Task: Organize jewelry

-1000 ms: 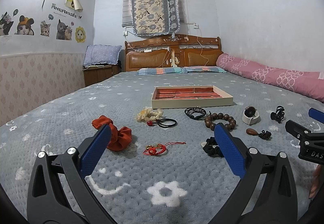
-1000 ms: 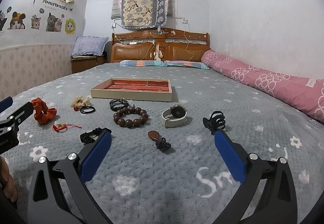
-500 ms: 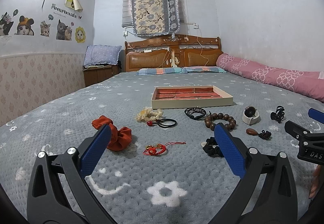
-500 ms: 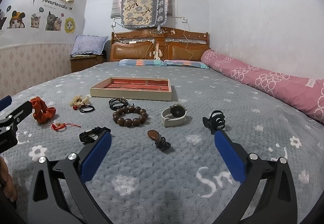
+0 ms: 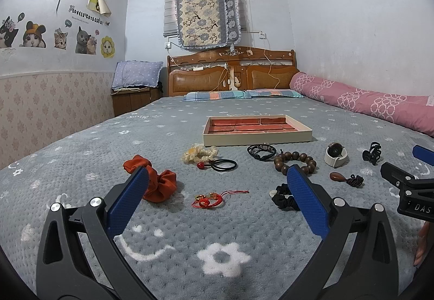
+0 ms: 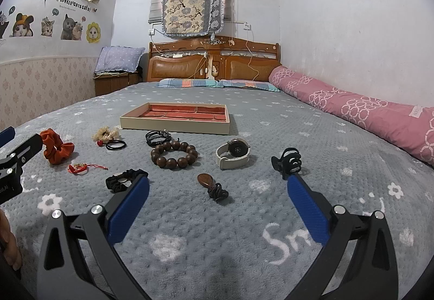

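Nothing among the jewelry has shifted since a second ago; only the right wrist view has crept a touch forward and left, so the black scrunchie now sits right at the tip of that tool's left pad.

Both tongs are spread wide and hold nothing. The left gripper hovers low over the grey blanket, with the red knotted cord bracelet lying between its pads at 12 o'clock. The orange scrunchie touches the view of its left pad at 10 o'clock.

The right gripper hovers beside it, and the brown pendant on a dark cord lies between its pads at 12 o'clock. Beyond that, the wooden bead bracelet sits at 11 o'clock, the watch with a pale strap at 1 o'clock, and the black claw clip just past the right pad at 2 o'clock.

Further up the bed at 12 o'clock rests the cream tray with red compartments, with no jewelry in it. Just before its near rim lie the black braided bracelet, the cream scrunchie and the black hair ties with a red bead, all well apart from either tool.
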Tool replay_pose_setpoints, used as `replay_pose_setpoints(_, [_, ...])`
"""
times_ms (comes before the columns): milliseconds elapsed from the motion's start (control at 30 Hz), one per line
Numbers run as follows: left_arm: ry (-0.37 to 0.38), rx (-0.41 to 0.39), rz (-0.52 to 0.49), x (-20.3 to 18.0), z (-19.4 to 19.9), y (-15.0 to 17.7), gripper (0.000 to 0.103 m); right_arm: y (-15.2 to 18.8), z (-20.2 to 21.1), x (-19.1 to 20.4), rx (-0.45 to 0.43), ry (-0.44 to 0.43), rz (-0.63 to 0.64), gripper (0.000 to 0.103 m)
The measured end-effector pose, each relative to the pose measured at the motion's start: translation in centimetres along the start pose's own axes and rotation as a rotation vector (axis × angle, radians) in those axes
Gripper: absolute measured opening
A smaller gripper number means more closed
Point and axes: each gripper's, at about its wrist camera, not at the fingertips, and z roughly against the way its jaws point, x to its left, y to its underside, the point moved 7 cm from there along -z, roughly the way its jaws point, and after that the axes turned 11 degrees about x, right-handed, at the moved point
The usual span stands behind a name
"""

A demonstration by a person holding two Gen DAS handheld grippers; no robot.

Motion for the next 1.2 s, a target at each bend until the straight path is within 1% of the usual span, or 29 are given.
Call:
replay_pose_setpoints(400, [0.0,0.0,-0.001,0.0,0.0,0.0,0.098,0.0,0.0,0.0,0.002,0.001,0.002,0.099])
replay_pose_setpoints(667, [0.0,0.014,-0.019,-0.2,-0.1,0.2,0.098,0.3,-0.2,-0.1,0.005,0.002,0.002,0.099])
replay_pose_setpoints(800, [0.002,0.023,-0.011,-0.3,-0.5,0.3,0.098,0.5,-0.3,-0.2,0.014,0.009,0.005,0.099])
replay_pose_setpoints(1000, [0.03,0.101,0.005,0.1,-1.9,0.3,0.098,0.4,-1.6,0.0,0.084,-0.008,0.015,0.099])
replay_pose_setpoints(1200, [0.036,0.156,0.004,-0.1,-3.3,-0.3,0.098,-1.2,-2.3,-0.1,0.086,-0.032,0.016,0.099])
